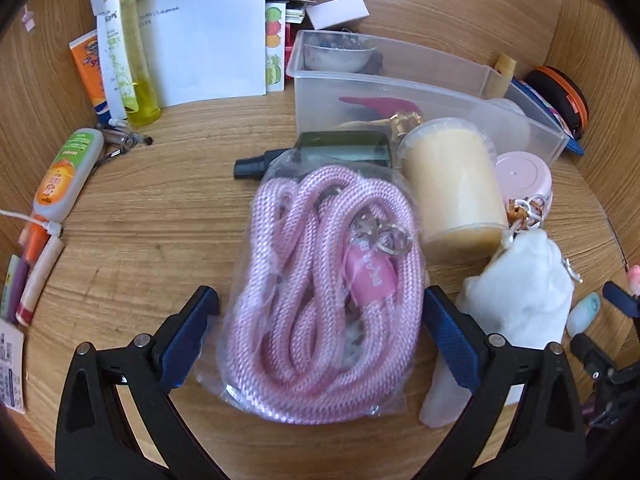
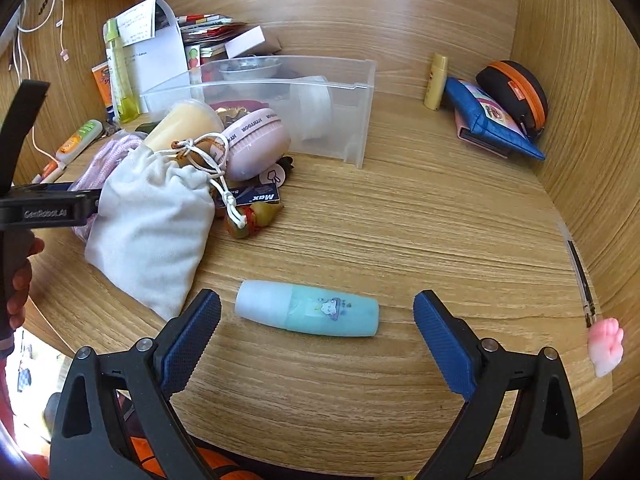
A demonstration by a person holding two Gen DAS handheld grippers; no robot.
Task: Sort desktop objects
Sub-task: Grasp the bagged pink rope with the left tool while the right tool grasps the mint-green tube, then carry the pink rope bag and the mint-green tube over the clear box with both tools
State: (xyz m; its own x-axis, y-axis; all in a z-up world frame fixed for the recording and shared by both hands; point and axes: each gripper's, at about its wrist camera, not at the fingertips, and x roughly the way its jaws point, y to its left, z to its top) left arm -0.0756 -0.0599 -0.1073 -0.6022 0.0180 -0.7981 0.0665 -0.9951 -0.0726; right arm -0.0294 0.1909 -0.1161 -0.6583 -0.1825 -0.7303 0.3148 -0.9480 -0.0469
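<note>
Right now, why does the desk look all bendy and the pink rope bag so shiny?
Left wrist view: the fisheye lens bows the desk into a curve and darkens the corners; the rope bag is clear plastic catching light, so it glints, and the nearest part looks slightly soft. Right wrist view: same curving, but the small bottle looks sharp, with only a faint shadow.

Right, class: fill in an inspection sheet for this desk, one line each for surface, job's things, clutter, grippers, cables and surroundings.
Surface: wood-grain desk, crowded at the left.
Job's things: pink braided rope in a clear bag between the left fingers; pale teal plastic bottle lying ahead of the right fingers; clear plastic bin at the back.
Clutter: white drawstring pouch, yellow lidded cup, papers.
Grippers: left gripper open; right gripper open.
Cables: white cable at far left.
Surroundings: wooden side wall.
</note>
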